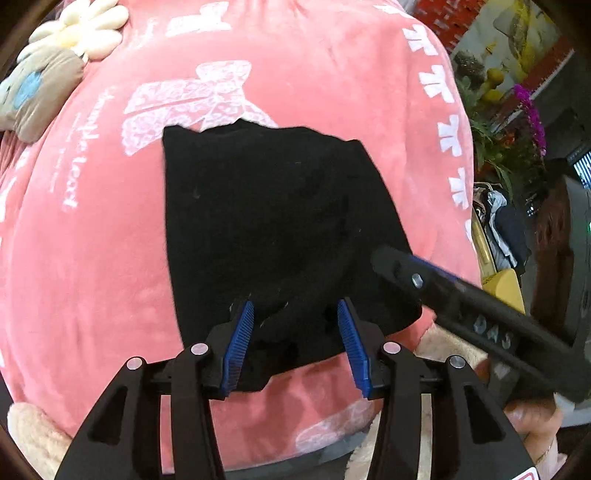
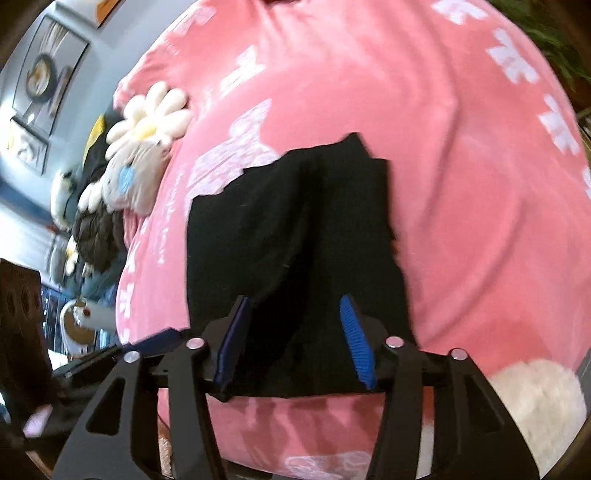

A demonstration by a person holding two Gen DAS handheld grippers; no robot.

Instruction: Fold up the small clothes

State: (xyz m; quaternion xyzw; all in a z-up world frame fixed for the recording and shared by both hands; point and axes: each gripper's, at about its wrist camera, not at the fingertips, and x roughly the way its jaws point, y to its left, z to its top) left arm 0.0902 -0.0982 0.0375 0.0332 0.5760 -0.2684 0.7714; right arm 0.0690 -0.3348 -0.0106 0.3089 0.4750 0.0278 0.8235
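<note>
Black garment spread flat and roughly rectangular on a pink plush blanket, near its front edge; upper edge uneven, with a small flap poking up over a white bow print on the blanket. Seen from the right wrist as the same black garment, with a soft lengthwise ridge down its middle and a peak at the far edge. Blanket printed with white script and a row of small white marks along one side.

Left tongs low over the near edge of the garment, blue ribbed pads apart, dark fabric visible in the gap between them; contact with the cloth not clear. Right tongs likewise over the near edge, pads spread, cloth showing between them, nothing clamped. From the left wrist view, right tongs reaching in from the right side, tip over the garment's right edge, hand partly visible beneath the handle.

Cream daisy-shaped plush and a tan plush with a blue patch at the far left corner of the blanket. Fluffy cream fabric at the near right corner. Purple flowers and greenery beyond the blanket's right side. Framed pictures on a wall at the left of the right wrist view.
</note>
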